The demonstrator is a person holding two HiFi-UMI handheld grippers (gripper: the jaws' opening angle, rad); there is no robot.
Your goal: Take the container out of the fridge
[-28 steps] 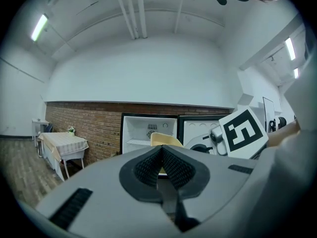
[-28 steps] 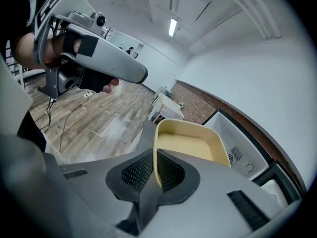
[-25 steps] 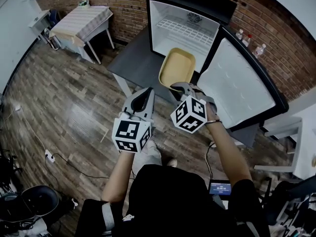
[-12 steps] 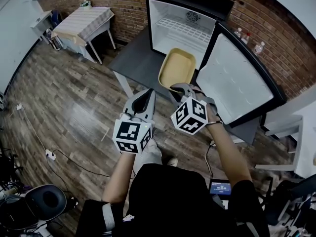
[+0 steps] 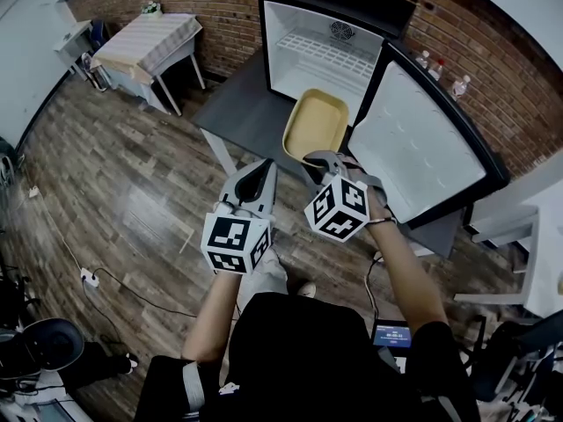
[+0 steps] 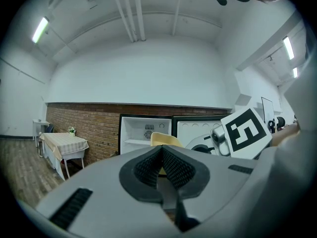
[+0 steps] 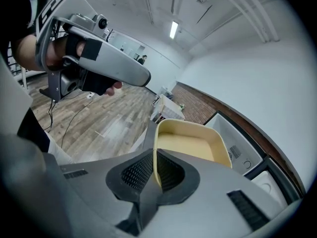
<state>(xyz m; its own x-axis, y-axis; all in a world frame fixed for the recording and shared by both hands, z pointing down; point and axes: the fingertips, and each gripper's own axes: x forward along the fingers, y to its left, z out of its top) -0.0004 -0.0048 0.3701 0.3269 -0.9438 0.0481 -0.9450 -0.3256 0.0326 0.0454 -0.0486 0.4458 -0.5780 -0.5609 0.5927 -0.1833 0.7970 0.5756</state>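
The yellow container (image 5: 315, 121) hangs in the air in front of the open fridge (image 5: 324, 49), tilted, its hollow facing up. My right gripper (image 5: 310, 156) is shut on its near rim; in the right gripper view the pads (image 7: 167, 171) pinch the thin yellow wall of the container (image 7: 190, 142). My left gripper (image 5: 266, 163) is beside it on the left, shut and holding nothing. In the left gripper view its jaws (image 6: 162, 148) meet with nothing between them, and the container (image 6: 167, 139) shows just behind them.
The fridge door (image 5: 422, 148) stands wide open to the right. The fridge sits on a dark low table (image 5: 239, 112). A small cloth-covered table (image 5: 145, 42) stands at the brick wall, far left. Wooden floor (image 5: 114, 192) spreads to the left, with a cable lying on it.
The right gripper and the container have barely shifted, and the grip is the same. The left gripper holds still. A chair at the lower left has slid toward the edge.
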